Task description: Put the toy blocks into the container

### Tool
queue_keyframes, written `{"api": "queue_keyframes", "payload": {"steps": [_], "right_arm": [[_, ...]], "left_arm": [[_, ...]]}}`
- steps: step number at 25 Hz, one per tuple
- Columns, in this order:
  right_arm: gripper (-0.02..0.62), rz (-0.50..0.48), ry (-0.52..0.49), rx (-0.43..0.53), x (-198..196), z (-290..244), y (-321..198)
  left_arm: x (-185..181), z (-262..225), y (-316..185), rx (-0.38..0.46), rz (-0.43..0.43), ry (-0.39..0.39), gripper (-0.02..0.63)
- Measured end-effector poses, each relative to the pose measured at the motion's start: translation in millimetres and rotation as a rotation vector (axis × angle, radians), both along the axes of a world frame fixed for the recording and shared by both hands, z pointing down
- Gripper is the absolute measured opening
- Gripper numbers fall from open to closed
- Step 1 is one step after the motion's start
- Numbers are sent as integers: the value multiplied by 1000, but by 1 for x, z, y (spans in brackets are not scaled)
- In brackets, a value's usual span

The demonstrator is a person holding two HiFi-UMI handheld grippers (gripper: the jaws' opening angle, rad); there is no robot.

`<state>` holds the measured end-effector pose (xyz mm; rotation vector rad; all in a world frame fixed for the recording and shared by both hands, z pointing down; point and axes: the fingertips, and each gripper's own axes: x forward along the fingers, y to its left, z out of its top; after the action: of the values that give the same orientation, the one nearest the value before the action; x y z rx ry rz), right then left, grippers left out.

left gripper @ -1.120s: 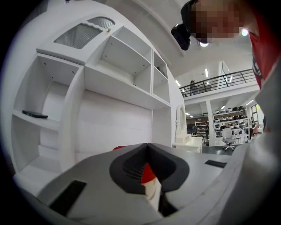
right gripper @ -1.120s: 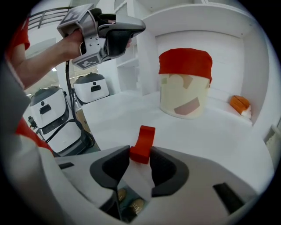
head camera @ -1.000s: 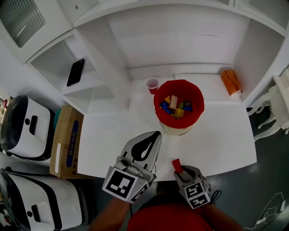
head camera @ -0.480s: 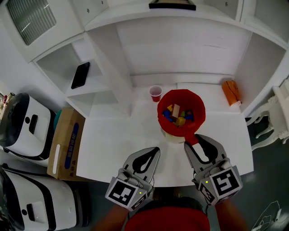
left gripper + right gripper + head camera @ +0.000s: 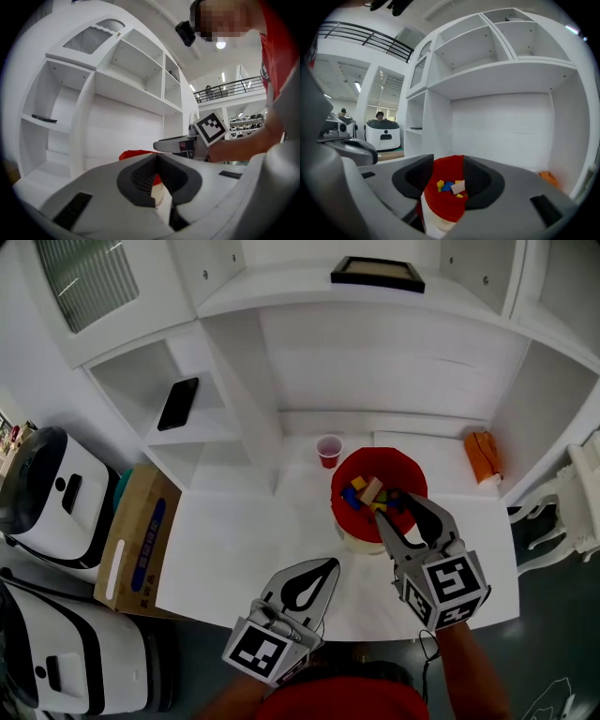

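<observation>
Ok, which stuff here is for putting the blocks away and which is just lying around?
For the job:
- red bucket
- toy blocks inside it

Just lying about:
- little red cup beside the bucket
- phone on a shelf
- orange thing at the back right
- cardboard box beside the table
- dark frame up top

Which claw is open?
The right claw, over the red container: its jaws stand wide apart, have just been opening and hold nothing. The left claw is shut.

Head view: overhead, steeply down on table [image 5: 234, 540]. Gripper views: low, level, close; all seemingly share red container [image 5: 379, 457].
</observation>
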<state>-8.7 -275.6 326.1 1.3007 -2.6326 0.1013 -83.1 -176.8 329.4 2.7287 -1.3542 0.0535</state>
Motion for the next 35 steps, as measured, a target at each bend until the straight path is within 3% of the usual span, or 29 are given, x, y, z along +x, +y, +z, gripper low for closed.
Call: {"api": "queue_keyframes", "payload": {"steps": [3, 9, 15, 21, 35], "right_arm": [[184, -56, -43, 54, 0, -12, 25], [94, -130, -60, 174, 9, -16, 90], [12, -83, -36, 179, 30, -1, 124], [6, -66, -112, 179, 38, -6, 143], [5, -69, -124, 171, 35, -9, 151]], "left_arm": [[3, -9, -1, 62, -1, 3, 14], [27, -14, 14, 27, 47, -29, 14], [44, -11, 30, 32, 69, -32, 14], [55, -5, 46, 20, 87, -37, 14], [59, -2, 57, 16, 90, -41, 14]]}}
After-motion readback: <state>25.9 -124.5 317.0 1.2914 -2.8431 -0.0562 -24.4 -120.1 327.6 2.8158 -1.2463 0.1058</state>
